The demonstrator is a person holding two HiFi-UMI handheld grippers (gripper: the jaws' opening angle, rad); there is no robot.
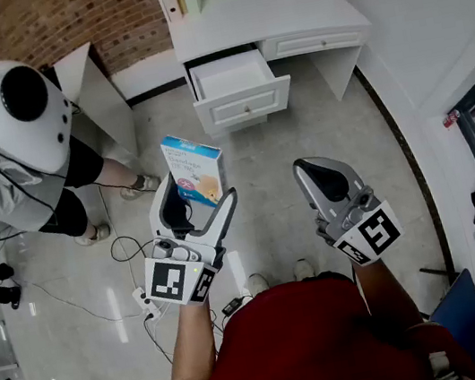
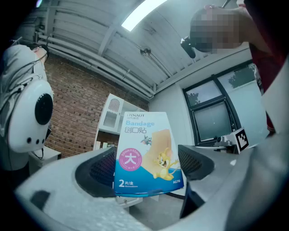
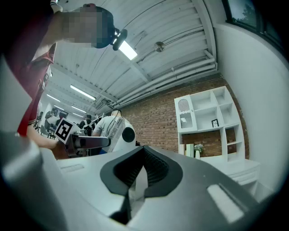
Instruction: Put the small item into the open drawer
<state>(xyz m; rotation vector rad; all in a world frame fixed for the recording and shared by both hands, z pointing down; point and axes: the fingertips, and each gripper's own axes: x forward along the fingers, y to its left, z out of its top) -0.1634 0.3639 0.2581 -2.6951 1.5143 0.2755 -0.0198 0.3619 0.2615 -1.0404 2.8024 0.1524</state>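
Observation:
A blue and white bandage box [image 1: 194,169] stands upright between the jaws of my left gripper [image 1: 196,203], which is shut on its lower part. In the left gripper view the bandage box [image 2: 146,155] fills the middle, with a dark pad on each side of it. My right gripper [image 1: 315,173] is held beside it on the right, shut with nothing in it; in the right gripper view its gripper [image 3: 141,173] shows both pads pressed together. The open drawer [image 1: 235,80] sticks out of the white desk [image 1: 279,13] straight ahead, well beyond both grippers.
A person in a grey shirt with a white helmet [image 1: 19,109] stands at the left, next to a grey cabinet [image 1: 96,86]. Cables [image 1: 125,250] lie on the tiled floor under my left gripper. A white shelf unit [image 3: 210,122] stands on the desk against the brick wall.

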